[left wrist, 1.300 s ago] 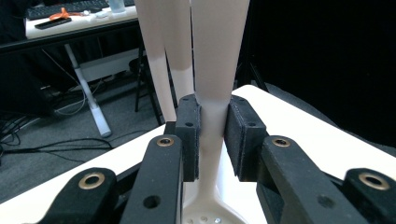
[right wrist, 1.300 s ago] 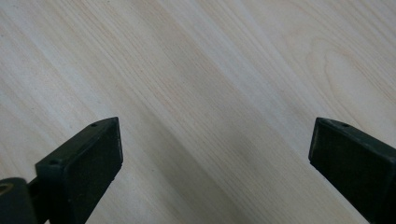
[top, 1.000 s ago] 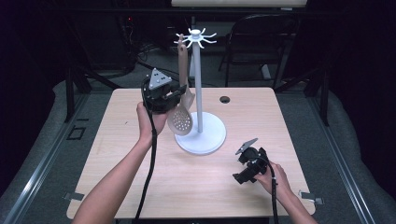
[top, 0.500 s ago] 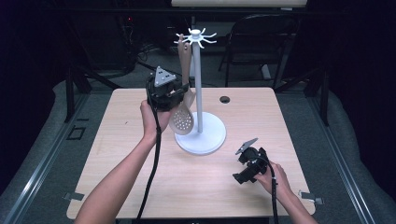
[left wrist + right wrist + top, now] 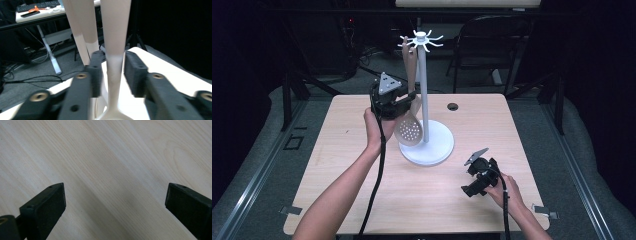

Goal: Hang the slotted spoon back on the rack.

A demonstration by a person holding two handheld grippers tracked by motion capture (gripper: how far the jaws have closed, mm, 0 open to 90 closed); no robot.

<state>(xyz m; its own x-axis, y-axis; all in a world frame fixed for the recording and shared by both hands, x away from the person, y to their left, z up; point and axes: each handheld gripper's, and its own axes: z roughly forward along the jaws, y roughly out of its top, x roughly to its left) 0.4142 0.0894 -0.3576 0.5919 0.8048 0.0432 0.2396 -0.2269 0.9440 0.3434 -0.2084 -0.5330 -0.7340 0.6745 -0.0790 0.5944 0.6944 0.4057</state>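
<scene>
A white utensil stand point(image 5: 422, 90) with a round base point(image 5: 437, 149) rises from the middle of the wooden table point(image 5: 337, 150). A slotted spoon point(image 5: 408, 131) hangs from one of its top hooks, bowl down near the base. My left gripper point(image 5: 410, 100) is at the spoon's handle. In the left gripper view the handle point(image 5: 114, 30) runs between the jaws point(image 5: 113, 72) with a gap on each side. They have just been opening, and the pads no longer press on it. The stand's pole point(image 5: 82, 30) is just behind. My right gripper point(image 5: 469, 189) rests low at the table's front right, jaws wide open point(image 5: 115, 205) over bare wood.
A small black grommet point(image 5: 453, 106) sits in the tabletop behind the stand. A dark chair point(image 5: 492, 40) and table legs stand beyond the far edge. Grey mats flank the table on both sides.
The left gripper's jaws have spread apart off the spoon's handle, and the spoon now hangs from the hook. Neither hand has shifted noticeably.
</scene>
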